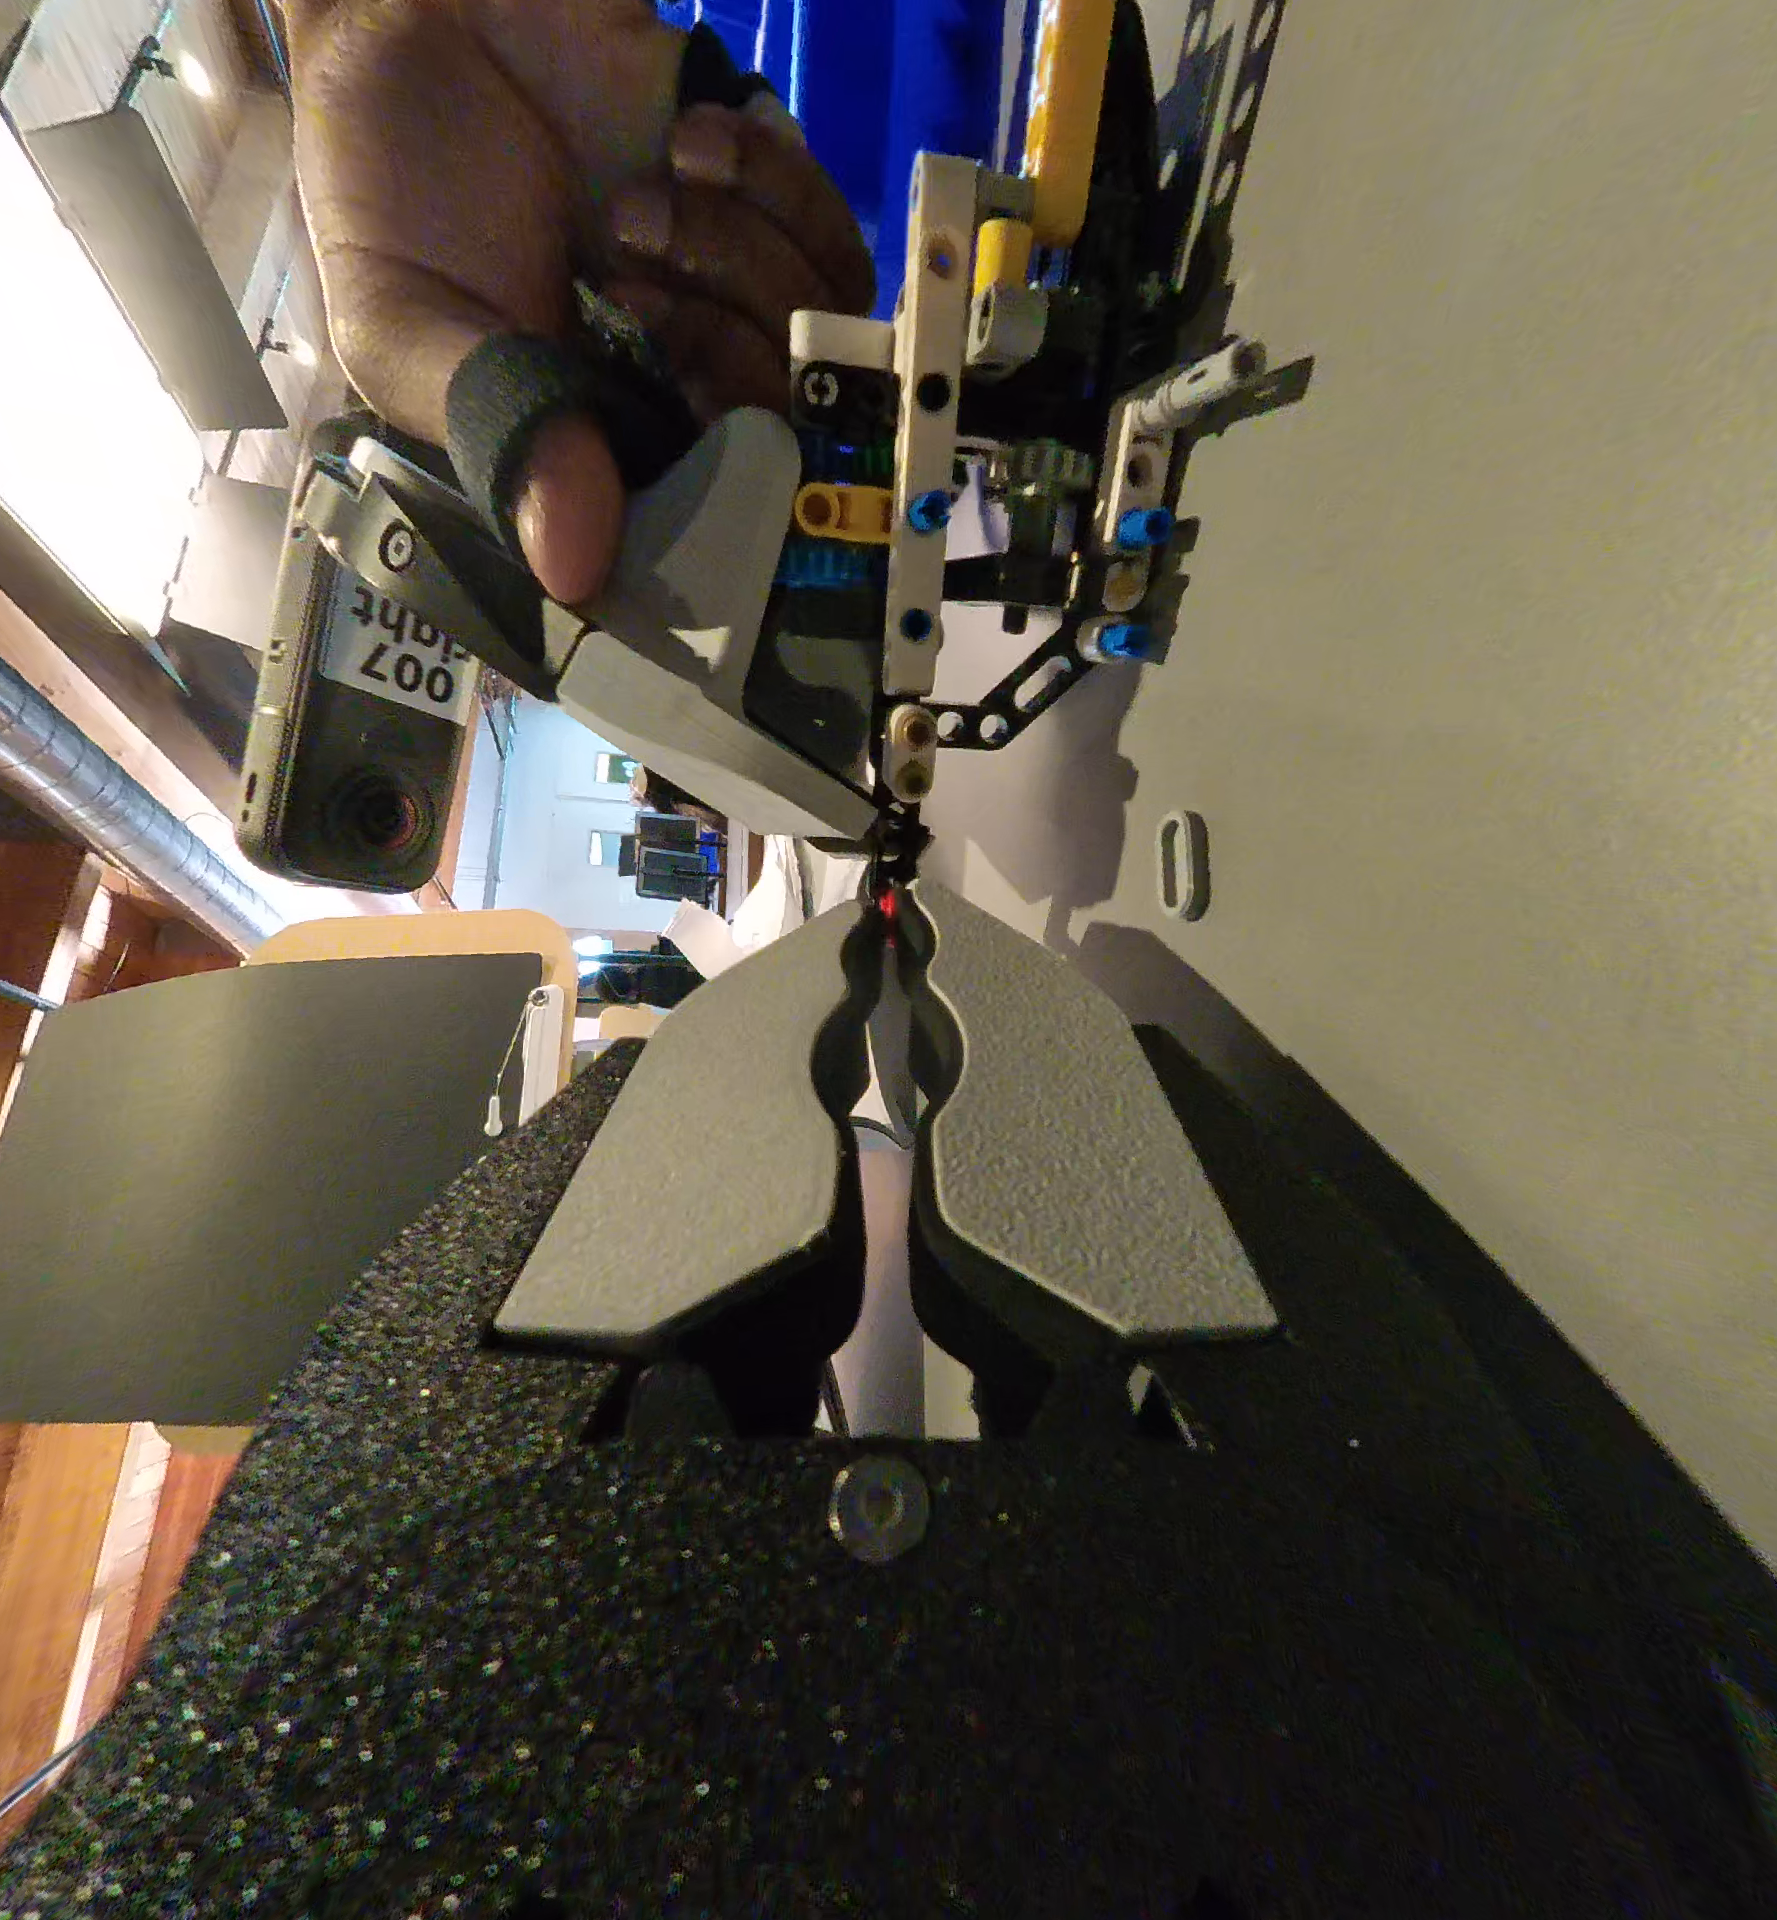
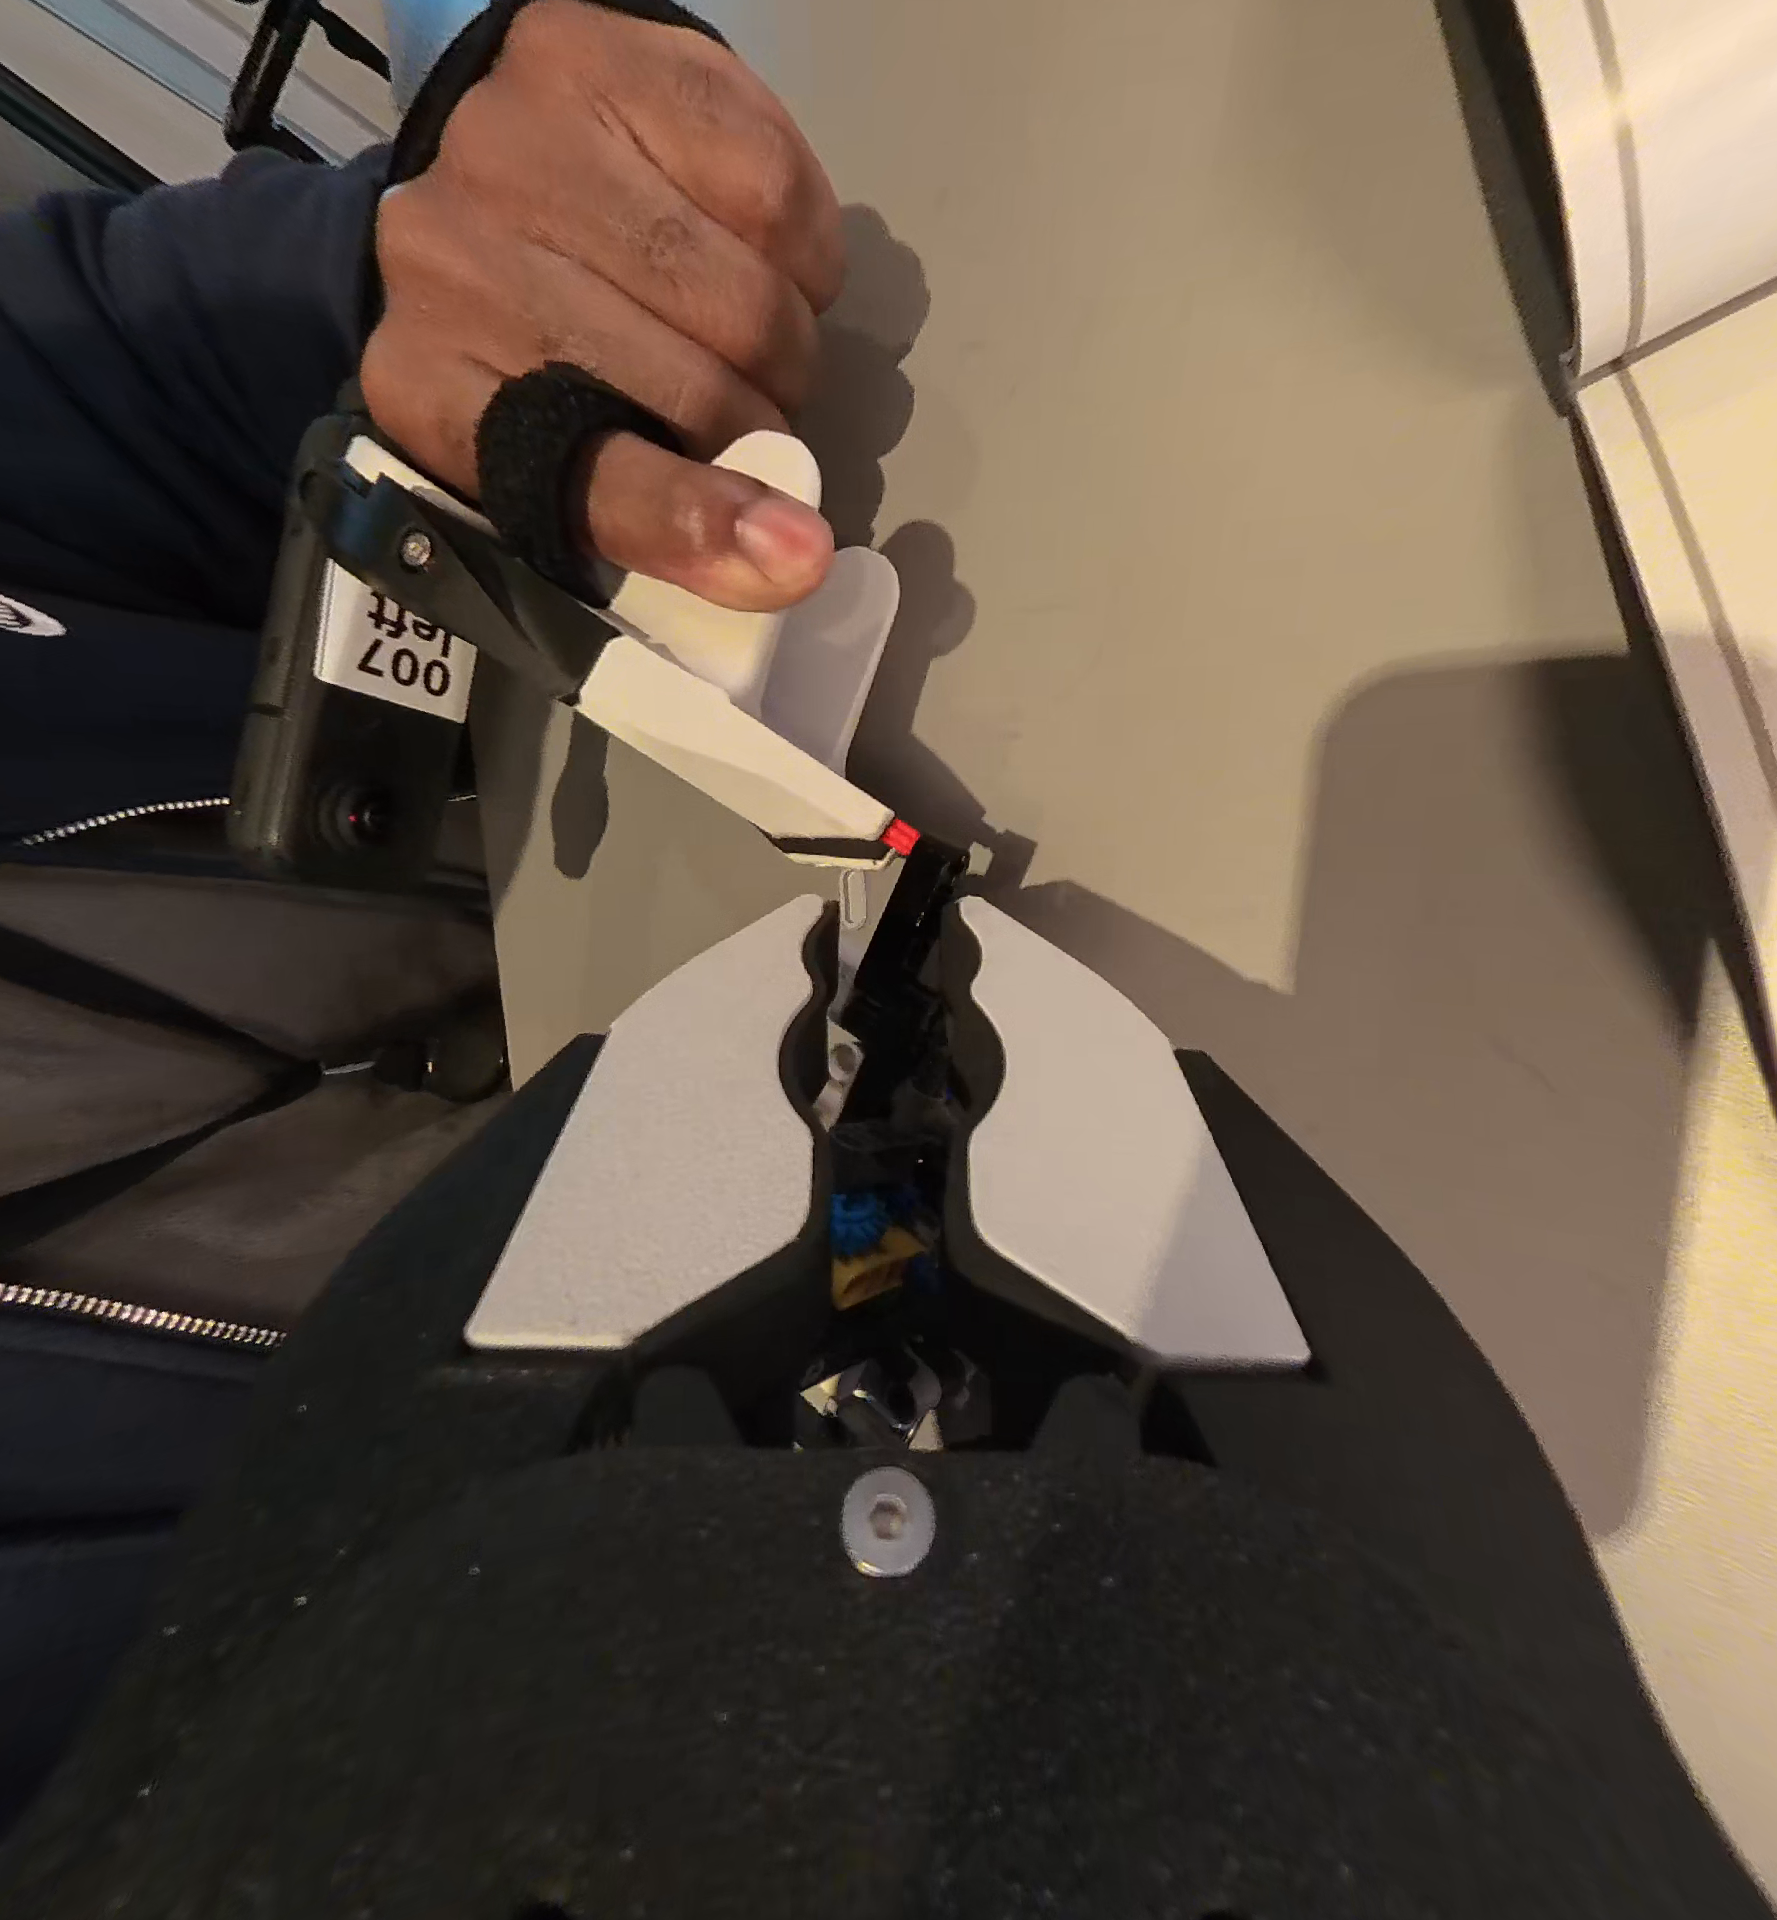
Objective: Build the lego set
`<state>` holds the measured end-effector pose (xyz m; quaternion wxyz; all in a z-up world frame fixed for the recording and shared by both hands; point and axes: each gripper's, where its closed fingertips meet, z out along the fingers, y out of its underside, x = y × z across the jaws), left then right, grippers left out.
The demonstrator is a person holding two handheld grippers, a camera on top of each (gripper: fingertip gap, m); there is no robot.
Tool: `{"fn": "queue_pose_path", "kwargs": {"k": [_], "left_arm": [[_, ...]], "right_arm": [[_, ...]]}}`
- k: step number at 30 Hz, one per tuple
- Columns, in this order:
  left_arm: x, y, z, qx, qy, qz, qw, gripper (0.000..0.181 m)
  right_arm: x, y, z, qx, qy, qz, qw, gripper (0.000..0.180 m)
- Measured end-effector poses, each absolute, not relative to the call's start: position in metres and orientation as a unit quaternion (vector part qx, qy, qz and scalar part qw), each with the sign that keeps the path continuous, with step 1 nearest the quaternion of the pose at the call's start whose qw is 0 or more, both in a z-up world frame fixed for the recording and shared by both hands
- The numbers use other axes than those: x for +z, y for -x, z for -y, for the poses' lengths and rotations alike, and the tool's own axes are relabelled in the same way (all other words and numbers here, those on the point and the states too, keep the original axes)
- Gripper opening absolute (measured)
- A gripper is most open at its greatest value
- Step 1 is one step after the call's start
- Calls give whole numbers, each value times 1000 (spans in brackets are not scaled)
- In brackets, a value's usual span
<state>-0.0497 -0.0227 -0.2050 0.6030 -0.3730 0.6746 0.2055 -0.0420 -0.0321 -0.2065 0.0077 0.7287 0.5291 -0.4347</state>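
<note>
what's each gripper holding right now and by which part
The left gripper pinches a small red pin at its fingertips. The right gripper is shut on the lego model, clamping its black beam end.

Looks like a workshop/lab-type space w/ an office feel. Left wrist view: bare silver duct (image 1: 84,790) running along the ceiling, long bright light panels (image 1: 22,343), wood-toned walls (image 1: 1,1039), and monitors (image 1: 671,852) on desks far back in an open room. A plain white counter (image 1: 1538,520) serves as work surface, blue bin (image 1: 842,114) at its far end.
</note>
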Motion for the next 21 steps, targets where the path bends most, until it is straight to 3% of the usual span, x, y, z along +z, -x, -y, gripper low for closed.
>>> {"fn": "queue_pose_path", "kwargs": {"k": [21], "left_arm": [[-207, 49, 19, 226, 370, -678, 594, 2]], "right_arm": [[-208, 42, 28, -421, -727, -543, 13, 24]]}}
